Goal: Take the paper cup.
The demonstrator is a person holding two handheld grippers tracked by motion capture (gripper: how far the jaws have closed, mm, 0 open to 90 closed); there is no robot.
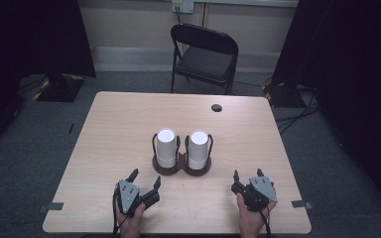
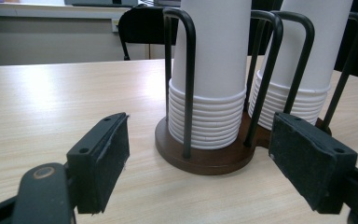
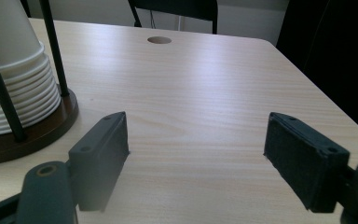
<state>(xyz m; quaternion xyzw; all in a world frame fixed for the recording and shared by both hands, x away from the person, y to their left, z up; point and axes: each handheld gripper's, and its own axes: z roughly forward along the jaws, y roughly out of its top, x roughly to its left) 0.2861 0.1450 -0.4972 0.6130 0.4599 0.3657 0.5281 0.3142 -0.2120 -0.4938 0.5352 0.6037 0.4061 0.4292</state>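
Observation:
Two stacks of upside-down white paper cups, the left stack [image 1: 166, 148] and the right stack [image 1: 198, 148], stand in a brown two-place holder [image 1: 168, 171] with black wire loops at the middle of the table. My left gripper [image 1: 146, 177] rests near the front edge, just left of the holder, open with nothing between its pads [image 2: 105, 154]. In the left gripper view the holder's base [image 2: 205, 161] and the nearer stack [image 2: 209, 70] stand close ahead. My right gripper [image 1: 248, 173] is open and empty to the holder's right, over bare wood, with one stack [image 3: 14, 79] at its left.
The wooden table [image 1: 119, 129] has a round cable hole [image 1: 217, 107] at the back right. A black folding chair [image 1: 203, 54] stands behind it. Grey tape tabs [image 1: 54, 206] mark the front corners. Dark curtains hang at both sides.

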